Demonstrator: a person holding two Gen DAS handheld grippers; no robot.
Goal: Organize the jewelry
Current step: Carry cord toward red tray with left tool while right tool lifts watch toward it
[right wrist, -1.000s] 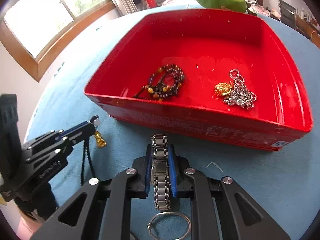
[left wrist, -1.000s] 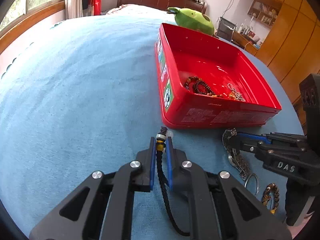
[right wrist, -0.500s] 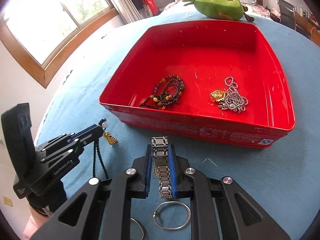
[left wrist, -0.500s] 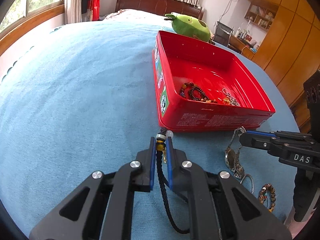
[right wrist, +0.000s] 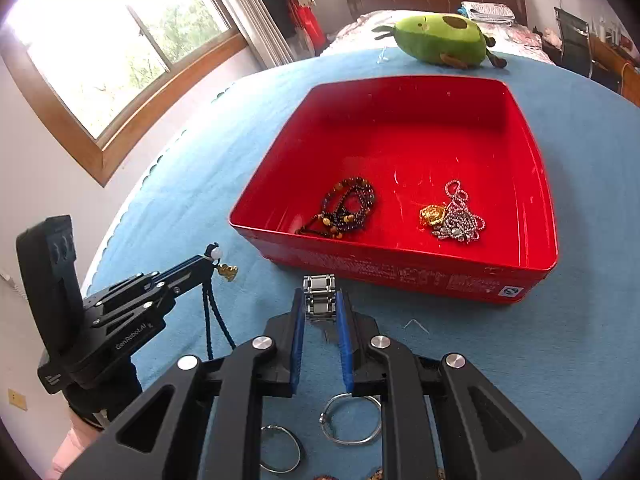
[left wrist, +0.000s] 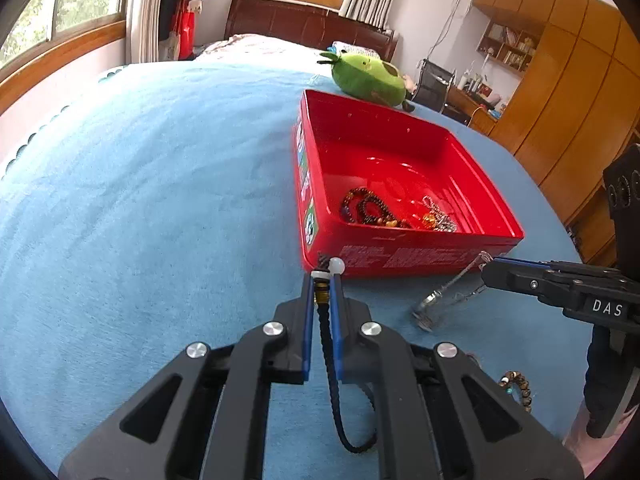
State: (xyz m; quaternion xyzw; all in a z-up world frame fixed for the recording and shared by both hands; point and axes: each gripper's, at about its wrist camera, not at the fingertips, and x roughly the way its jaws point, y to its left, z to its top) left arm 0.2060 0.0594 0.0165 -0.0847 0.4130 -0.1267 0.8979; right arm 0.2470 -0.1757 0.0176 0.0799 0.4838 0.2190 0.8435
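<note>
Two grippers, left (left wrist: 322, 284) pinching braided cord (left wrist: 328, 354) (black), right (right wrist: 320, 308) clamping steel-link watchband (right wrist: 319, 295)

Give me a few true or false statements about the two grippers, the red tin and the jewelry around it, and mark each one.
1. The left gripper is shut on a black cord necklace. True.
2. The right gripper is empty. False: it is shut on a silver link watch band.
3. The red tin holds a dark beaded bracelet and a silver chain. True.
4. The watch band already lies inside the tin. False: it is held outside, in front of the tin's near wall.
5. Two metal rings lie on the blue blanket below the right gripper. True.
</note>
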